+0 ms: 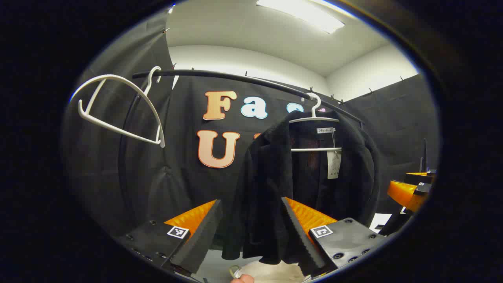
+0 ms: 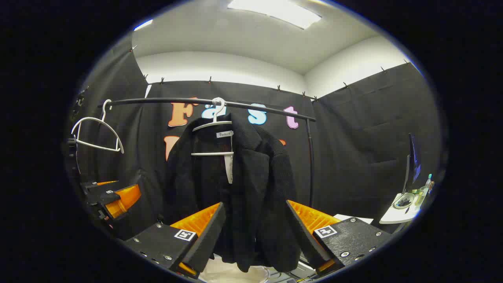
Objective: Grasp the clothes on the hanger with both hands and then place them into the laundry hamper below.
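Both pairs of jaws stand wide, with nothing between the fingers but air: the left gripper (image 1: 251, 236) and the right gripper (image 2: 255, 236) each point at the jacket (image 2: 235, 188) from a little way off, not touching it.

Left to right in the left gripper view: an empty hanger (image 1: 122, 108) hooked on the rail (image 1: 235, 78), then the jacket on its own hanger (image 1: 314, 118), then the right gripper at the far edge. Low down, between the fingers, a pale cloth edge, perhaps the hamper (image 1: 271, 271), lies under the jacket's hem; the view is too cramped there to be sure.

Black cloth walls close the booth, clipped along the top, under a white ceiling with a light panel (image 2: 275, 10).

From the right gripper view, the left gripper sits at the left edge below the empty hanger. Far right, a small white table (image 2: 401, 214) carries a bowl and bottles beside a dark screen (image 2: 412, 165).
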Available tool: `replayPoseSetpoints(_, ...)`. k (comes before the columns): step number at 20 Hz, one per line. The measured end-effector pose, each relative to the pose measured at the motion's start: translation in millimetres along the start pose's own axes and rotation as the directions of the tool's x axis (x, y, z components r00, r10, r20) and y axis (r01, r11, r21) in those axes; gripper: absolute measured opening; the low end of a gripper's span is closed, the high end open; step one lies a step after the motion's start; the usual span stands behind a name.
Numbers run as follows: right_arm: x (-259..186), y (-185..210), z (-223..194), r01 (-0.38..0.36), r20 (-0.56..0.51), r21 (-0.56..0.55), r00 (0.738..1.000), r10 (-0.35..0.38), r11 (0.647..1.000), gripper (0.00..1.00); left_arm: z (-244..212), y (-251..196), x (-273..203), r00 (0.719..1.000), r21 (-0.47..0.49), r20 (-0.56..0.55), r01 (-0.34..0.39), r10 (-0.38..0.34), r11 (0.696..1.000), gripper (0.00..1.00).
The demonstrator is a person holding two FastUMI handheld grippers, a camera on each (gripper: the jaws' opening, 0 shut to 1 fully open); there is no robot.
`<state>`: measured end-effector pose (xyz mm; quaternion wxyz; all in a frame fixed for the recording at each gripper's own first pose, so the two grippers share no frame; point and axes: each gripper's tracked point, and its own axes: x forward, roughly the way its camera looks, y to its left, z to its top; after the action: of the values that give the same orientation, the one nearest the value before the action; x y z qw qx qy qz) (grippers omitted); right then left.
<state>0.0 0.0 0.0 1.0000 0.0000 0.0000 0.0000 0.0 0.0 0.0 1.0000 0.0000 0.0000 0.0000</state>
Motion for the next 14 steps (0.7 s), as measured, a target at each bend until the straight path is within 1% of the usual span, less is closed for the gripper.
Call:
replayPoseSetpoints(1, 2, -3, 0, 0.005, 0.003, -0.003, 1.0, -0.005, 1.0, 0.94, 0, -1, 3, 1.0, -0.001, 0.005, -0.001, 0.001, 1.0, 0.96)
replayPoseSetpoints(5, 14, -11, -4, 0.02, 0.009, -0.026, 1.0, -0.02, 0.999, 0.94, -1, -6, 12, 1.0, -0.007, 0.001, -0.005, 0.005, 1.0, 0.96)
replayPoseSetpoints(7, 17, -9, -4, 0.012, 0.008, -0.02, 1.0, -0.012, 1.0, 0.94, -1, -7, 18, 1.0, -0.004, 0.007, -0.009, 0.009, 1.0, 0.96)
replayPoseSetpoints(8, 20, -9, -4, 0.011, 0.011, -0.014, 1.0, -0.011, 1.0, 0.94, -1, -6, 20, 1.0, -0.002, 0.007, -0.013, 0.013, 1.0, 1.0)
replayPoseSetpoints(9, 21, -10, -5, 0.009, 0.011, -0.011, 1.0, -0.009, 1.0, 0.94, -2, -6, 21, 1.0, -0.002, 0.006, -0.014, 0.014, 1.0, 0.96)
replayPoseSetpoints(10, 23, -10, -6, 0.009, 0.01, -0.01, 1.0, -0.009, 1.0, 0.94, -2, -6, 21, 1.0, -0.003, 0.004, -0.014, 0.014, 1.0, 1.0)
replayPoseSetpoints(11, 24, -11, -5, 0.011, 0.012, -0.008, 1.0, -0.011, 1.0, 0.94, -2, -6, 22, 1.0, -0.002, 0.004, -0.014, 0.014, 1.0, 1.0)
replayPoseSetpoints(12, 26, -11, -3, 0.01, 0.018, -0.004, 1.0, -0.01, 1.0, 0.94, -1, -6, 22, 1.0, 0.0, 0.007, -0.014, 0.014, 1.0, 0.96)
replayPoseSetpoints(14, 27, -10, -4, 0.005, 0.019, -0.001, 1.0, -0.005, 1.0, 0.94, 1, -6, 24, 1.0, 0.006, 0.009, -0.011, 0.011, 1.0, 0.96)
